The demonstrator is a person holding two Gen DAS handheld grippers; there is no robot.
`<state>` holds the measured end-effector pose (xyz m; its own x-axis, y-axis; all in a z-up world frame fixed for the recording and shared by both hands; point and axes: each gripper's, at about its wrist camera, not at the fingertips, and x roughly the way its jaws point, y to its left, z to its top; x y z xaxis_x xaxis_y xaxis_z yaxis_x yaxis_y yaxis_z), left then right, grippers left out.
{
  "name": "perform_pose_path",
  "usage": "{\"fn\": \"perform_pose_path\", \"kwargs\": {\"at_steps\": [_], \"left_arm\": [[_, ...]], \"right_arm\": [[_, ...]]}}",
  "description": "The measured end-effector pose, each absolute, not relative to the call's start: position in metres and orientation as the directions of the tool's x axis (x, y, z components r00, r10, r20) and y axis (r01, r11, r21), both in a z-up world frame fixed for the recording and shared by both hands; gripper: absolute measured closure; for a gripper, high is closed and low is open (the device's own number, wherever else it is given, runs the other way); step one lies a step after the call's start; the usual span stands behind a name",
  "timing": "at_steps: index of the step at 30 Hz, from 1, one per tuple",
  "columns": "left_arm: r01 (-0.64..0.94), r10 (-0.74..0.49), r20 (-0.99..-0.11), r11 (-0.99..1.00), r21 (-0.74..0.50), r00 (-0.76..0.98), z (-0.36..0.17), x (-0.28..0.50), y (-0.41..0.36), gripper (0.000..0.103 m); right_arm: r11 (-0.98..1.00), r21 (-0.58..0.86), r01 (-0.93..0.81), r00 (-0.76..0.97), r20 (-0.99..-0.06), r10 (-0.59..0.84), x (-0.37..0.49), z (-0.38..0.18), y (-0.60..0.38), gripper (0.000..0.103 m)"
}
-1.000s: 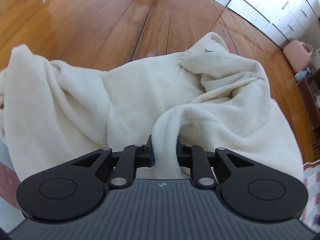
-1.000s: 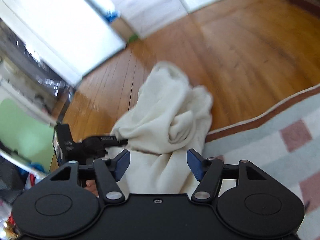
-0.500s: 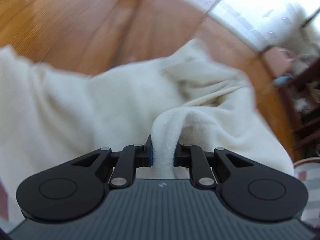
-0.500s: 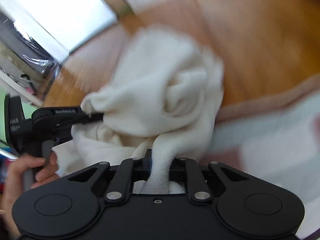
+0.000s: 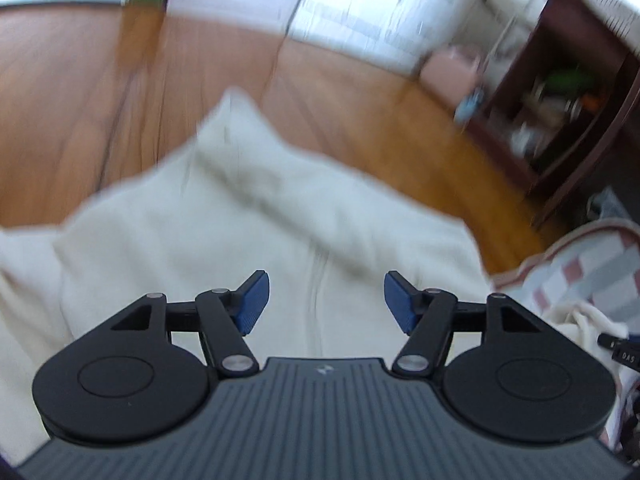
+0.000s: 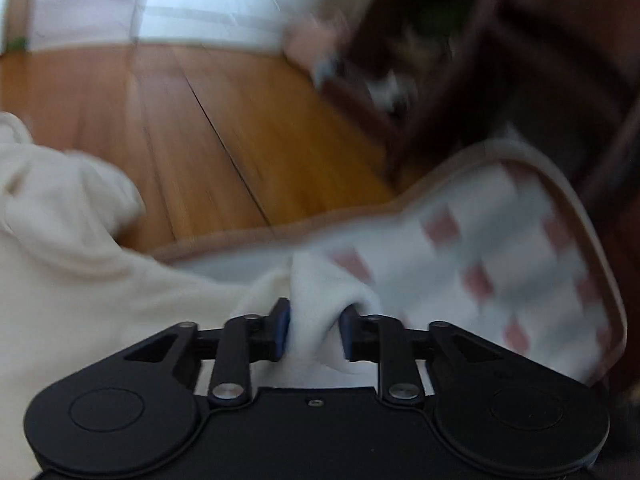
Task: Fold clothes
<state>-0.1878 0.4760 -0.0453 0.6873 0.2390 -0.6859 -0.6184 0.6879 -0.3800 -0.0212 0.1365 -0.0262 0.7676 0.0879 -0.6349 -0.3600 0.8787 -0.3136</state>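
Observation:
A cream fleece garment (image 5: 256,224) lies spread on the wooden floor, blurred by motion. My left gripper (image 5: 325,303) is open and empty just above the near part of the cloth, blue pads apart. My right gripper (image 6: 314,330) is shut on a bunched fold of the same cream garment (image 6: 60,248) and holds it over the edge of a checked rug (image 6: 500,248). The rest of the garment trails to the left in the right wrist view.
A dark wooden shelf unit (image 5: 568,92) with small items stands at the right. A pink box (image 5: 448,70) sits by it on the floor. The pink-and-grey checked rug (image 5: 592,264) lies at the right. White cabinets (image 5: 360,24) line the far wall.
My left gripper has opened and let go of the fold it held. My right gripper closed on the garment and pulled it right, toward the rug. Both views swung toward the shelf unit.

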Motion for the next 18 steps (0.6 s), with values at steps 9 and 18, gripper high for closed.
{"fn": "perform_pose_path", "kwargs": {"at_steps": [9,18], "left_arm": [[-0.474,0.114,-0.756,0.836,-0.278,0.645,-0.048,-0.145,0.408,0.034],[-0.226,-0.063,-0.758,0.936,-0.271,0.649,-0.056,-0.126,0.355,0.034]], "right_arm": [[0.975,0.132,-0.18,0.544,-0.812,0.21,0.011,-0.054,0.057,0.037],[0.918,0.064,-0.391,0.547,-0.786,0.287,0.056,-0.048,0.105,0.037]]}}
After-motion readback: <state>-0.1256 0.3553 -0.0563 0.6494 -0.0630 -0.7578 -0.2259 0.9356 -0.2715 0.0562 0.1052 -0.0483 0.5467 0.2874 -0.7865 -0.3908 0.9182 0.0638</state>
